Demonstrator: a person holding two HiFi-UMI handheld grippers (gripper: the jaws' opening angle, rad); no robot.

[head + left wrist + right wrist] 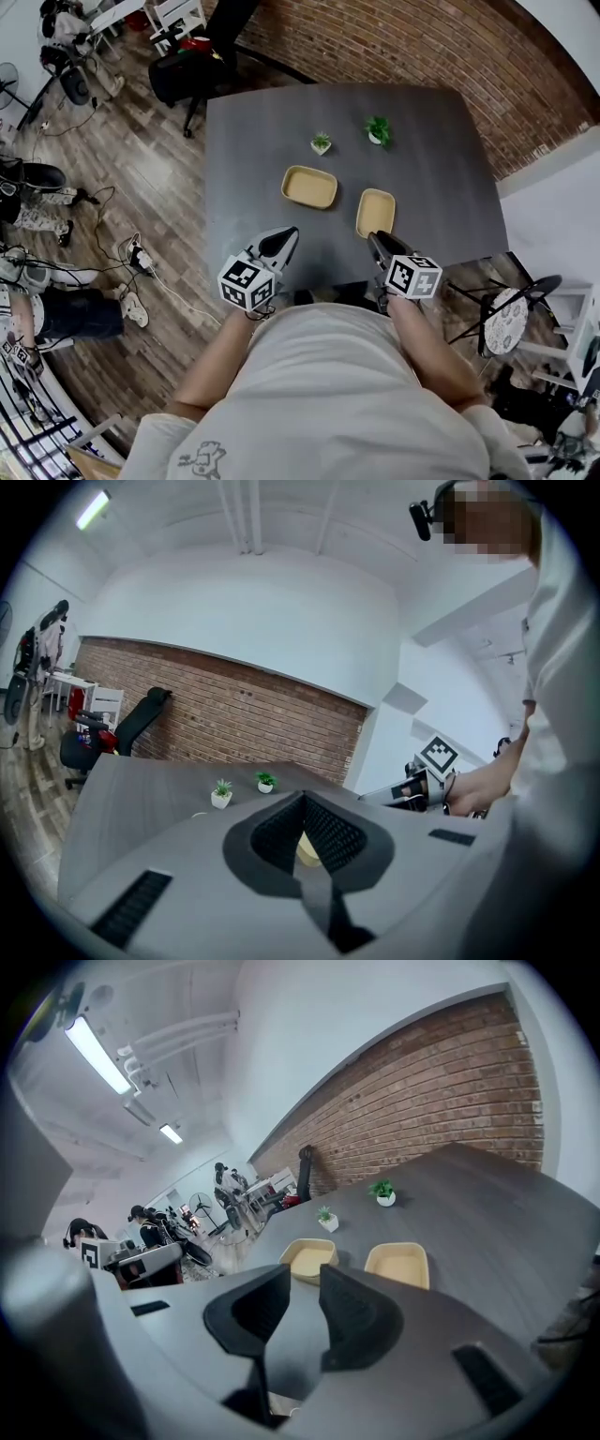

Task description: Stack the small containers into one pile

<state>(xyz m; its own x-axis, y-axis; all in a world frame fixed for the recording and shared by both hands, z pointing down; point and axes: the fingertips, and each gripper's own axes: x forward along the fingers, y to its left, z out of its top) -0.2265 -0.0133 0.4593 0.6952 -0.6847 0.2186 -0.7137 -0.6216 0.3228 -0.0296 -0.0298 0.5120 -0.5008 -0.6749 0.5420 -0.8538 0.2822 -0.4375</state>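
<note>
Two shallow tan containers lie apart on the dark grey table (253, 131): one (309, 187) left of middle, the other (375, 212) to its right and nearer me. My left gripper (289, 234) hovers over the table's near edge, short of the left container, its jaw tips touching and nothing held. My right gripper (375, 237) hangs just short of the right container with a plain gap between its pads. The right gripper view shows both containers (309, 1258) (398, 1265) beyond that gripper (305, 1274). In the left gripper view a sliver of container (307, 848) shows below the closed tips (302, 799).
Two small potted plants (321, 143) (378, 130) stand at the table's far side, behind the containers. A black office chair (178, 70) is beyond the far left corner. A round stool (506, 319) stands to my right. Cables and a power strip (141, 255) lie on the wooden floor at left.
</note>
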